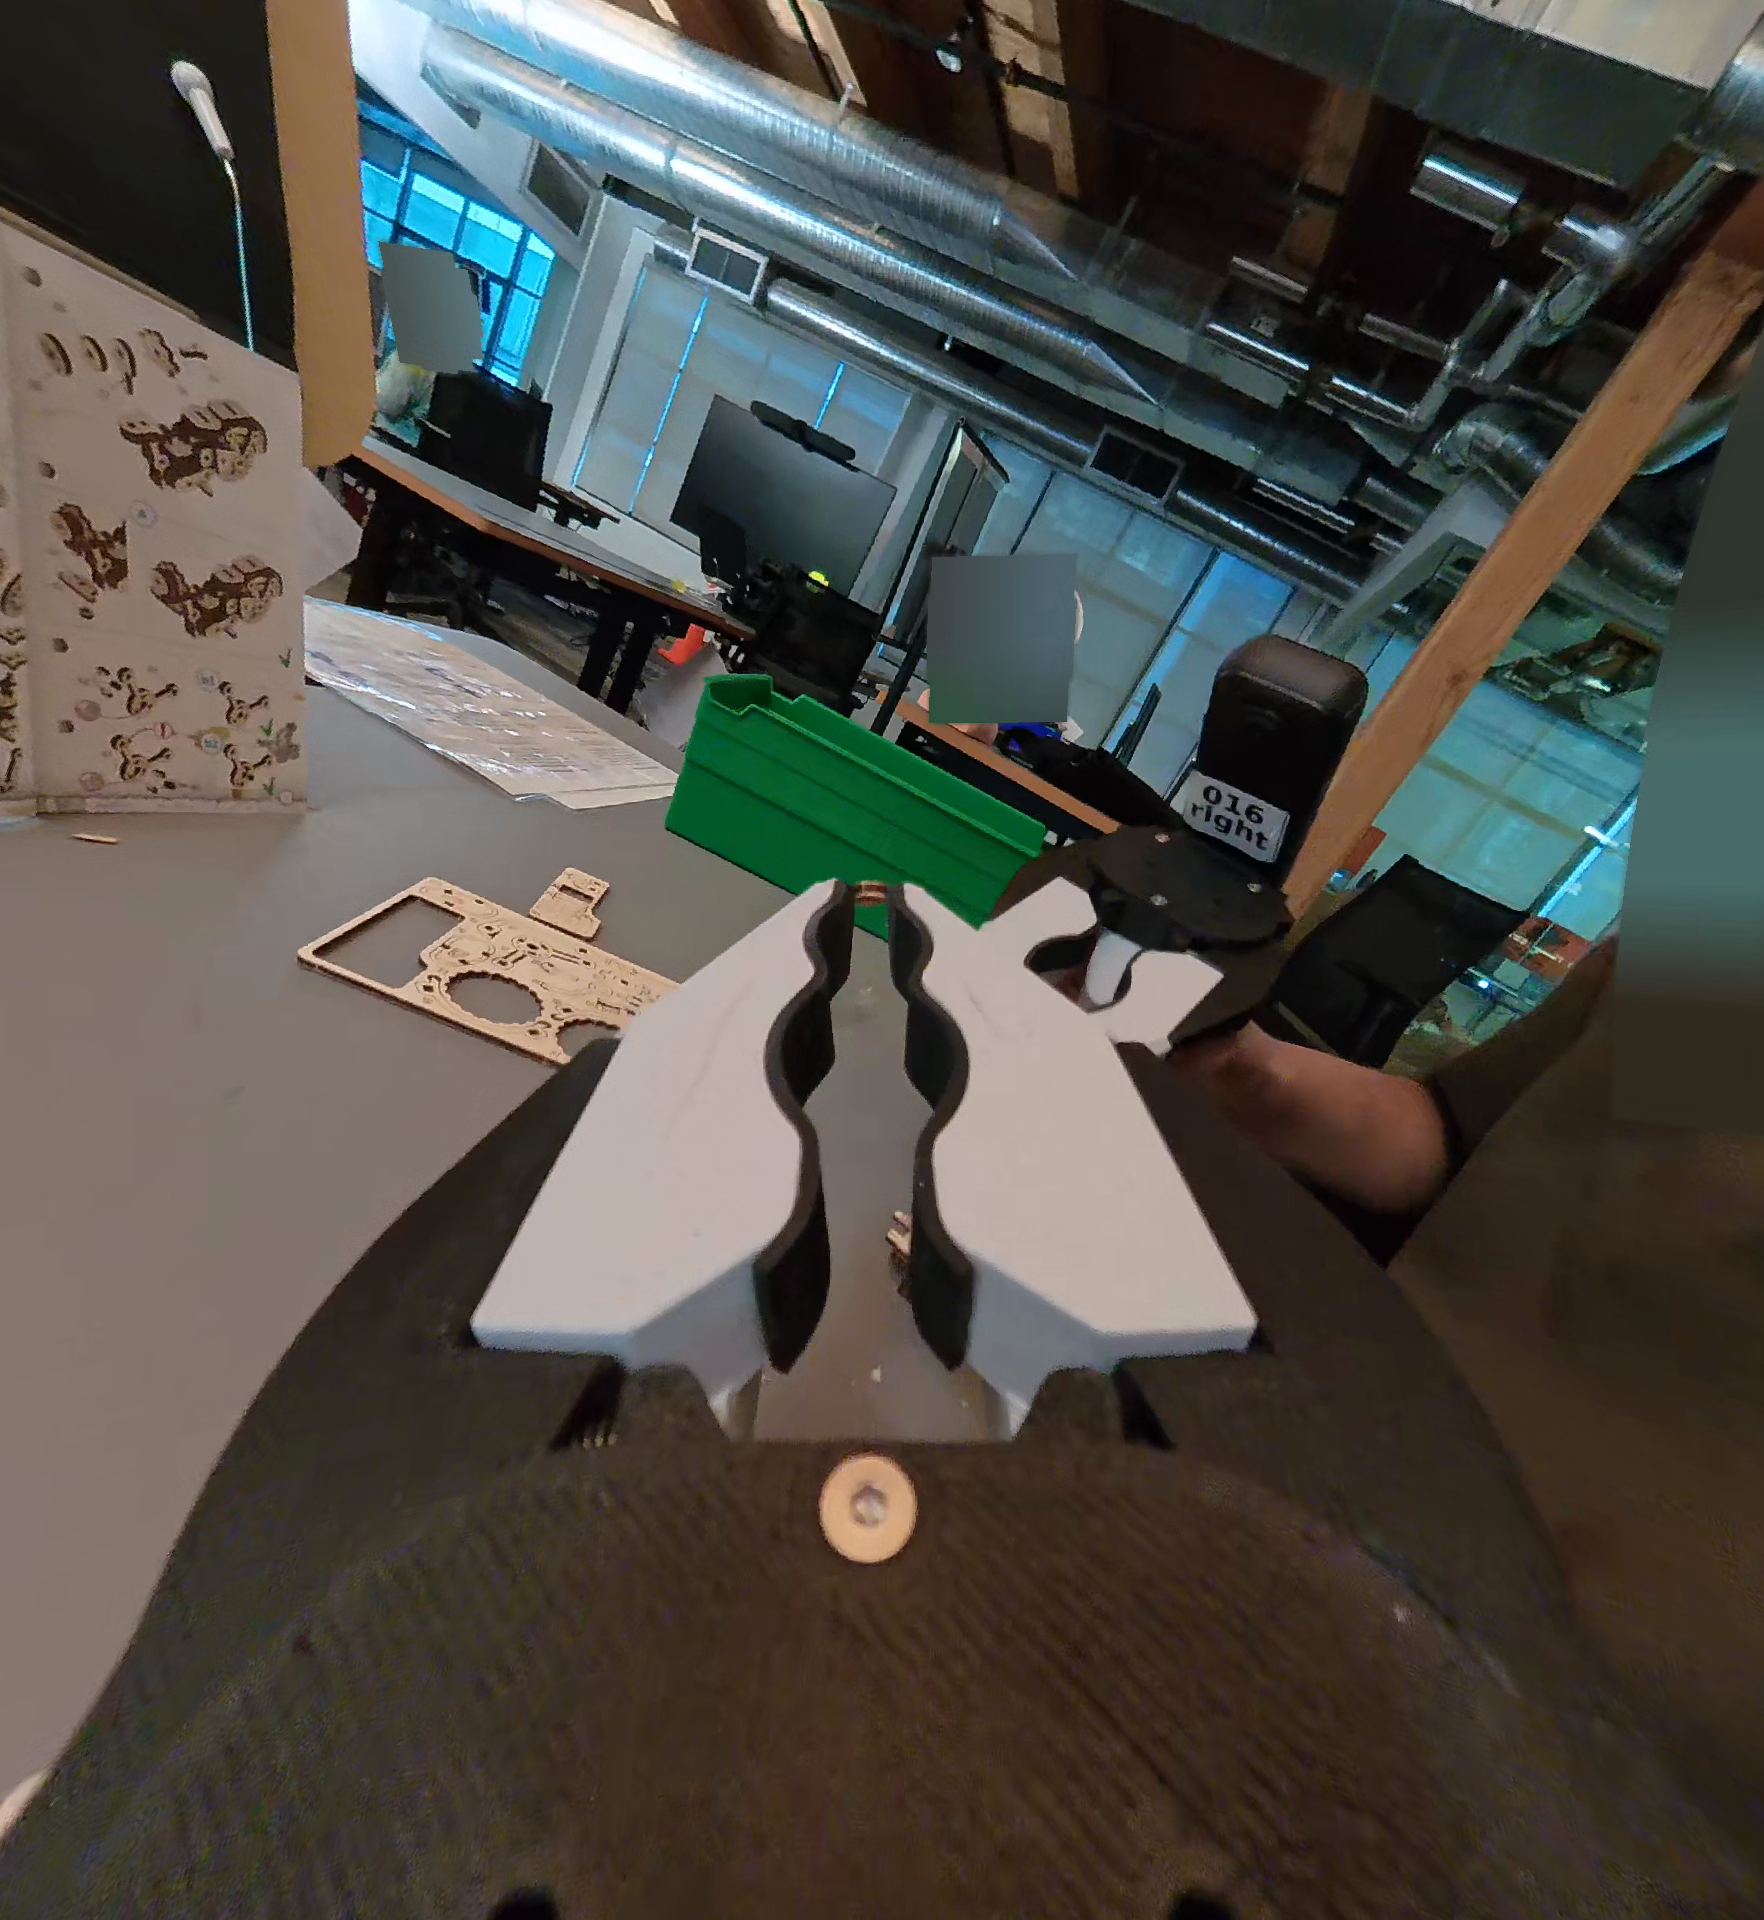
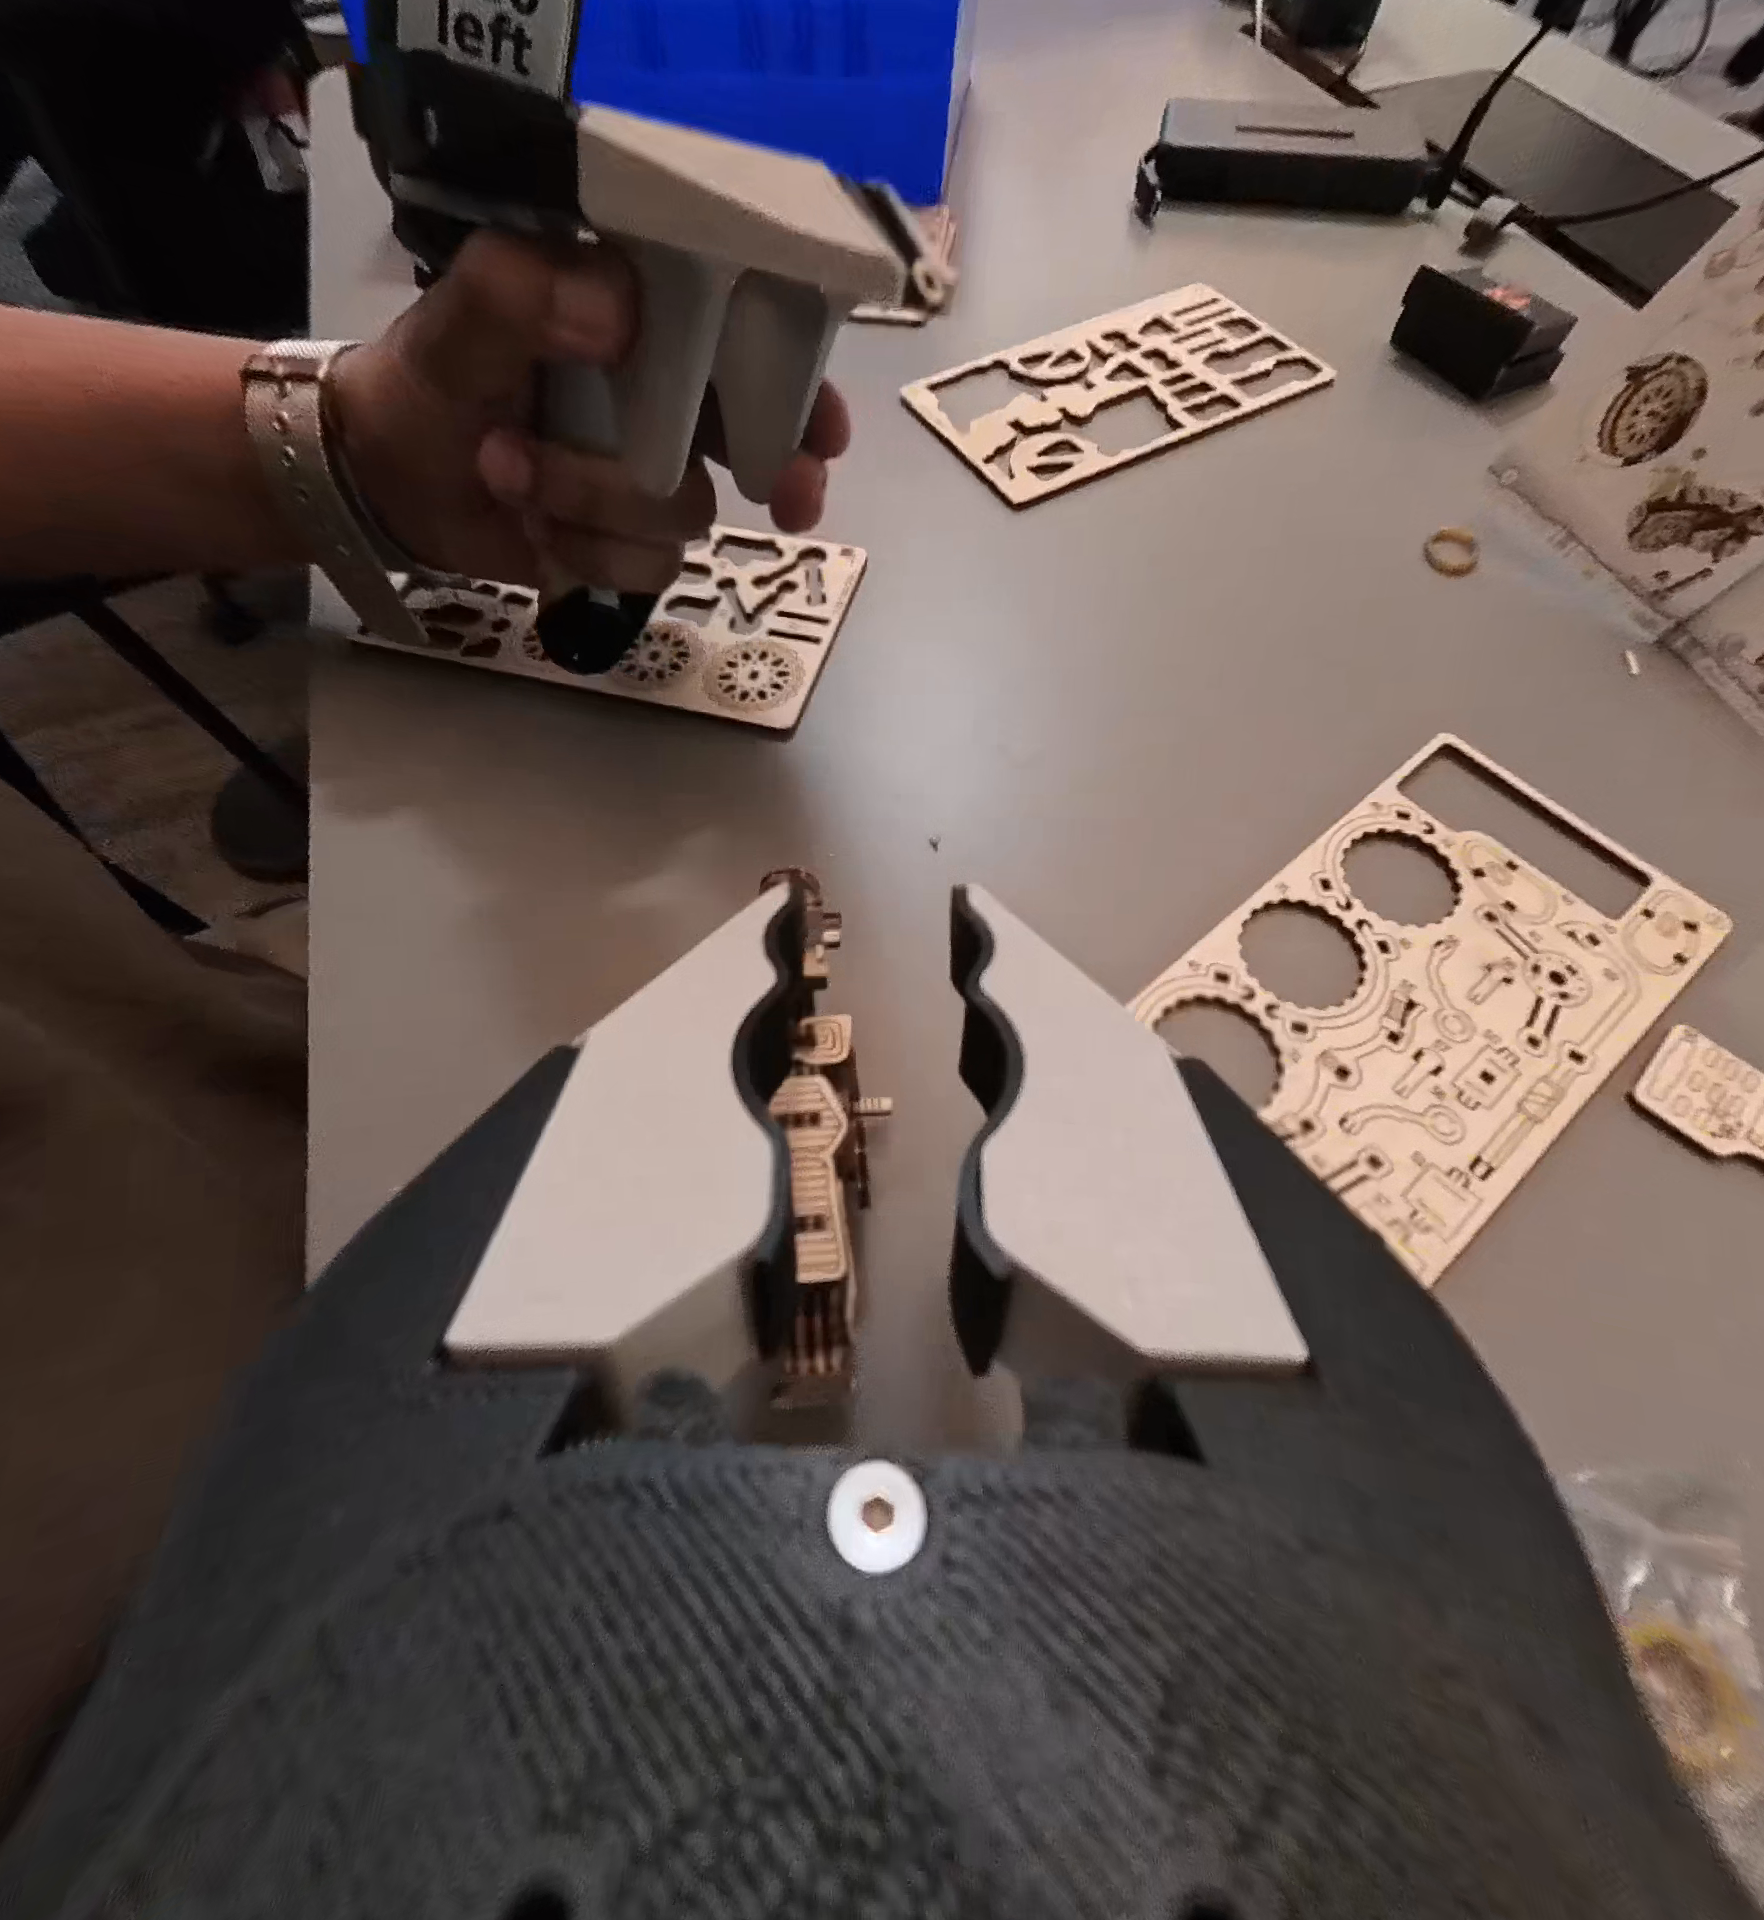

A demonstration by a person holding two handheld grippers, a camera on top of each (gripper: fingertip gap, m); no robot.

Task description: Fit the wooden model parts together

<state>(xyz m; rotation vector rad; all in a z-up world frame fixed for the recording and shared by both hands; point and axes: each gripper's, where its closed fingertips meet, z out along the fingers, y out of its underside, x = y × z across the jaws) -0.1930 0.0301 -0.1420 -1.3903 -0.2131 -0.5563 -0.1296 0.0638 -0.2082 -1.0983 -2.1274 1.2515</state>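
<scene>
In the left wrist view my left gripper (image 1: 864, 896) is raised above the grey table (image 1: 182, 1091), its tips nearly closed on a small brown wooden part (image 1: 863, 889). In the right wrist view my right gripper (image 2: 883, 904) is open and low over the table. A partly built wooden model (image 2: 822, 1153) sits between its fingers, leaning on the left pad (image 2: 769, 997), with a clear gap to the right pad. The left gripper (image 2: 919, 265) shows at the upper left, held by a hand. The right gripper (image 1: 1117, 966) shows at the right of the left wrist view.
Wooden part sheets (image 2: 1429, 997) (image 2: 1117, 390) (image 2: 743, 634) lie on the table, with a small offcut (image 2: 1740, 1112). One sheet (image 1: 493, 966) shows left of my fingers. A green bin (image 1: 857, 821) stands behind. Instruction sheets (image 1: 109, 520), a blue bin (image 2: 774, 83) and black boxes (image 2: 1480, 327) ring the area. The left gripper's tips are roughly 10 centimetres from the right gripper's. My left tips are about 25 centimetres from the small offcut (image 2: 1740, 1112), my right tips only 20 centimetres. Look for it in the left wrist view (image 1: 568, 909) too.
</scene>
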